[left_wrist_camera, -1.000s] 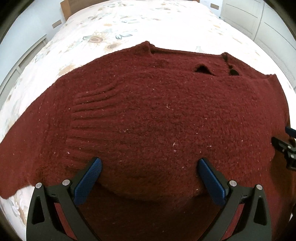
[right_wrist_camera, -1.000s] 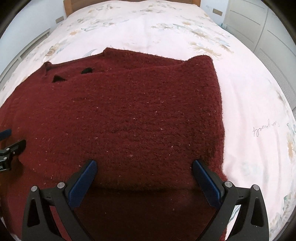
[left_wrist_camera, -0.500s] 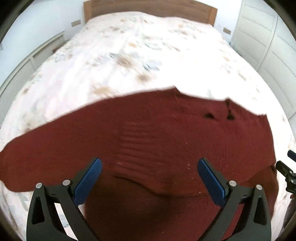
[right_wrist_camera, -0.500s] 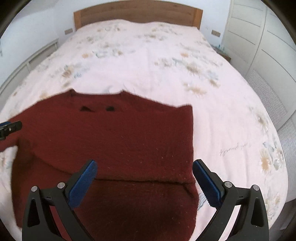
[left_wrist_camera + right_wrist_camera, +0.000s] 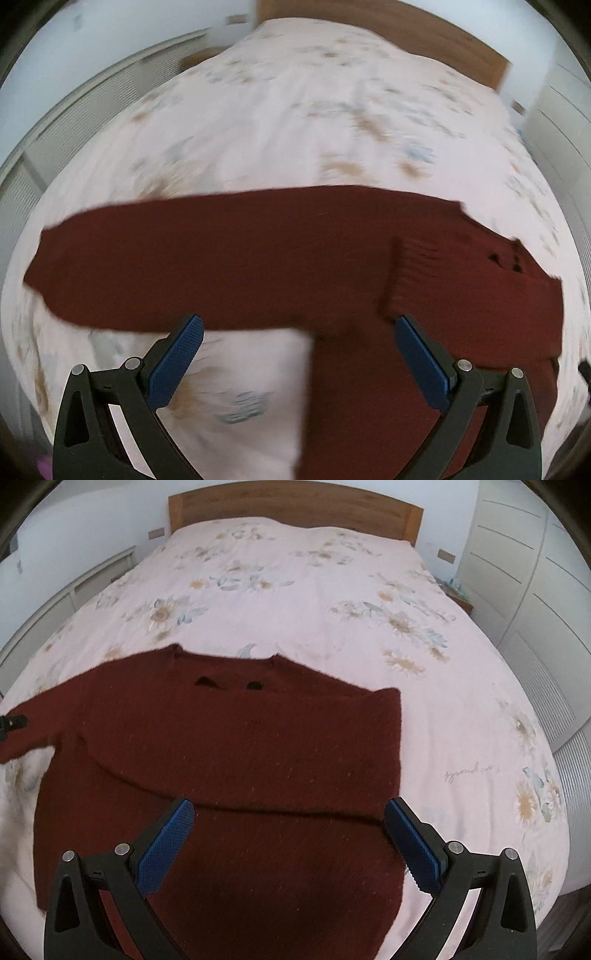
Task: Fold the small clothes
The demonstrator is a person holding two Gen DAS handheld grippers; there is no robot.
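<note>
A dark red knitted sweater (image 5: 229,746) lies flat on the bed's floral cover (image 5: 314,598), just ahead of and partly under the right gripper (image 5: 286,838); its right side is folded in over the body, leaving a straight edge ahead of that gripper's right finger, and the neckline faces away towards the wooden headboard (image 5: 295,504). The right gripper's blue-padded fingers (image 5: 166,849) stand spread wide above the lower part of the knit, holding nothing. From the left gripper (image 5: 295,350), also spread and empty, the sweater's left sleeve (image 5: 177,266) stretches out sideways just beyond the fingertips, with bare cover beneath the left finger; this view is blurred, so whether the sleeve lies fully flat is hard to say. White cupboards (image 5: 535,572) stand well off to the right
</note>
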